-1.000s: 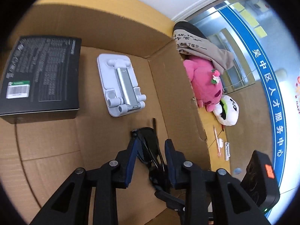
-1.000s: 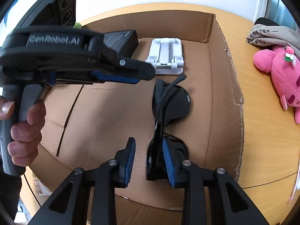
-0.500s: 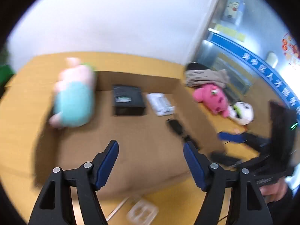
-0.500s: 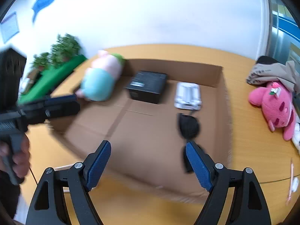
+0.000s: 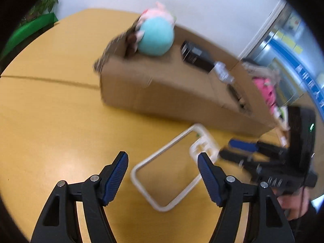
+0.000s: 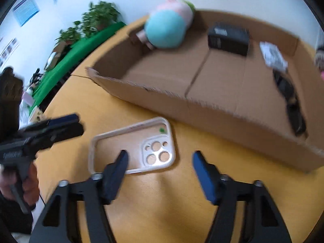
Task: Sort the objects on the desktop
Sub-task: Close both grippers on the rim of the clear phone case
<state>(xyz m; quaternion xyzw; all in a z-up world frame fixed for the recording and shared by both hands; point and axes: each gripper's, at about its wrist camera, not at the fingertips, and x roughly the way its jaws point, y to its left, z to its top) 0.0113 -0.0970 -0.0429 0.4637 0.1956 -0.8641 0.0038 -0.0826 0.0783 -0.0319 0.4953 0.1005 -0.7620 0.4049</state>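
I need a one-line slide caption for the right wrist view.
Open right gripper above a clear phone case beside the cardboard box.

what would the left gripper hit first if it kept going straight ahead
Probably the clear phone case lying on the table just ahead of the open left gripper; the cardboard box is beyond.

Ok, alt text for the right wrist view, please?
The open right gripper hovers over a wooden table, with a clear phone case lying just ahead. Behind it, a cardboard box holds a plush toy, black box and sunglasses. The left gripper enters at left.
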